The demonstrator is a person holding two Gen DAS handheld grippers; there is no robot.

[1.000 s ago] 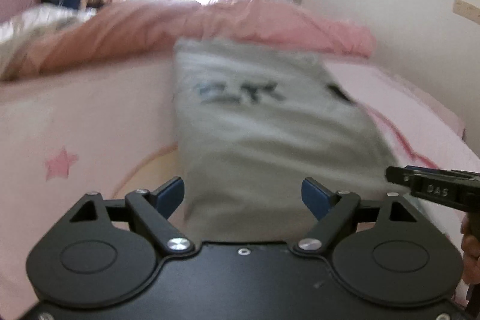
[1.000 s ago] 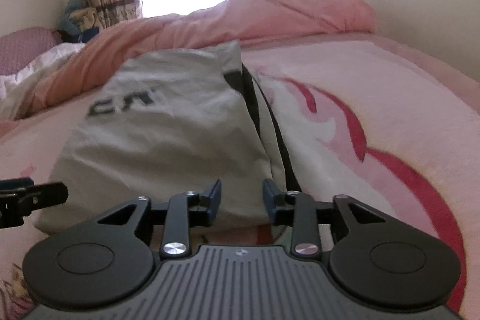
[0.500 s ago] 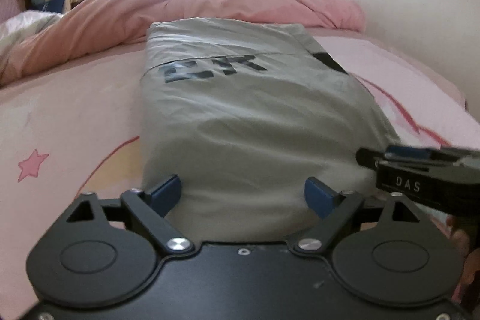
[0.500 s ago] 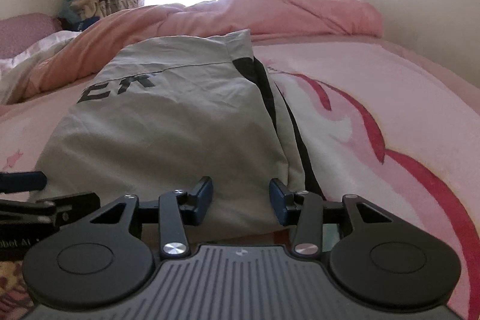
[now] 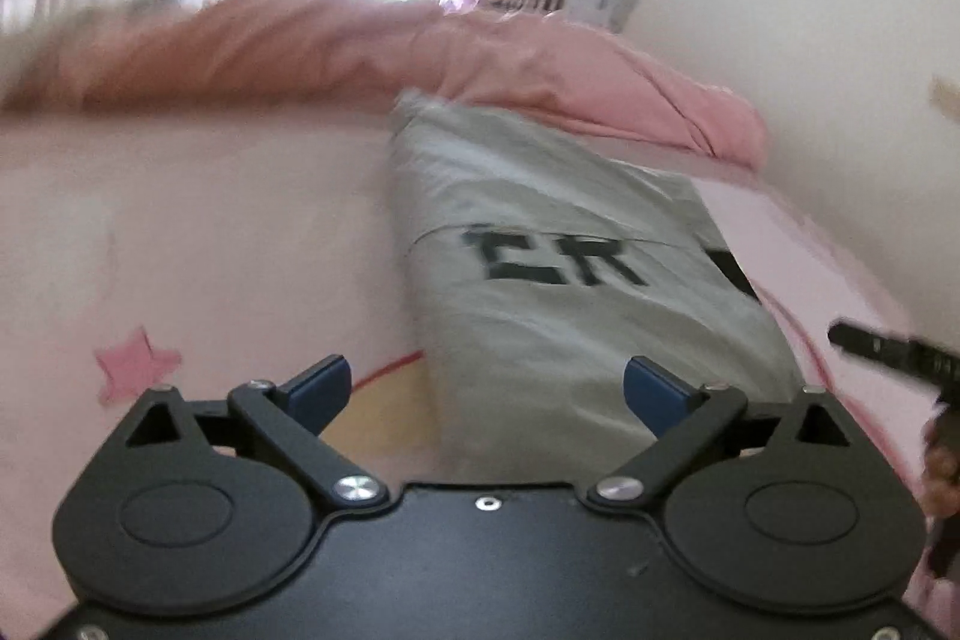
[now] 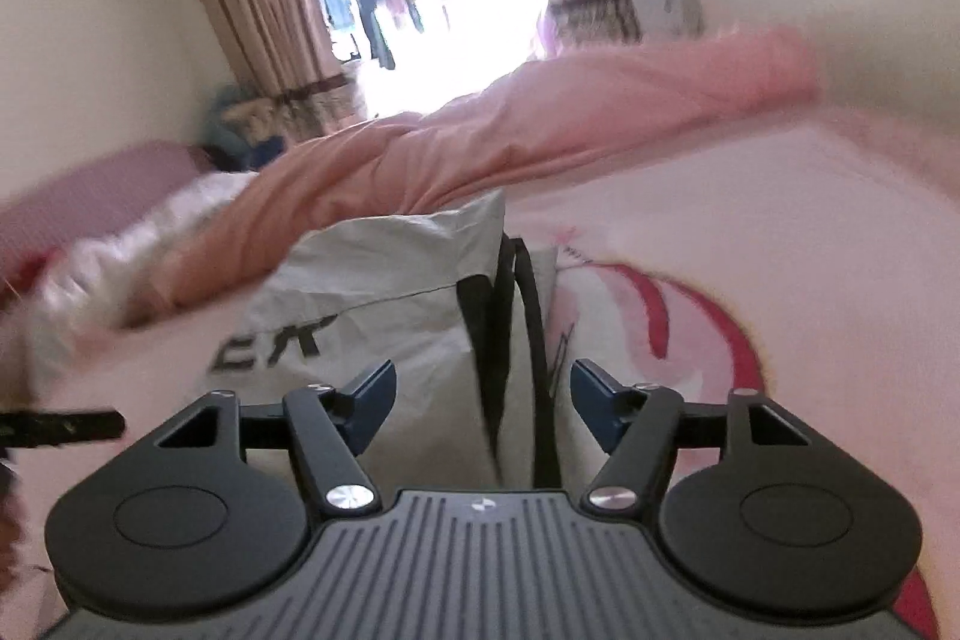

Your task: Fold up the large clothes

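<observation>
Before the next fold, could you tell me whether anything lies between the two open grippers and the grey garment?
Nothing visible does: the grey garment lies bare on the pink bed just ahead of the left gripper and right gripper.

Folded garment point(image 5: 576, 292) on bed point(image 5: 198, 244), rolled quilt point(image 5: 360, 46) behind it

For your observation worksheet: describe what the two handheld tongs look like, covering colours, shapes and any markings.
Both tongs have matte black bodies with two round discs, black linkage arms with silver pivot screws, and blue pads at the tips. The left tongs have a smooth black top plate; the right tongs have a grey ribbed plate with a small emblem. No cables or sleeves show.
</observation>
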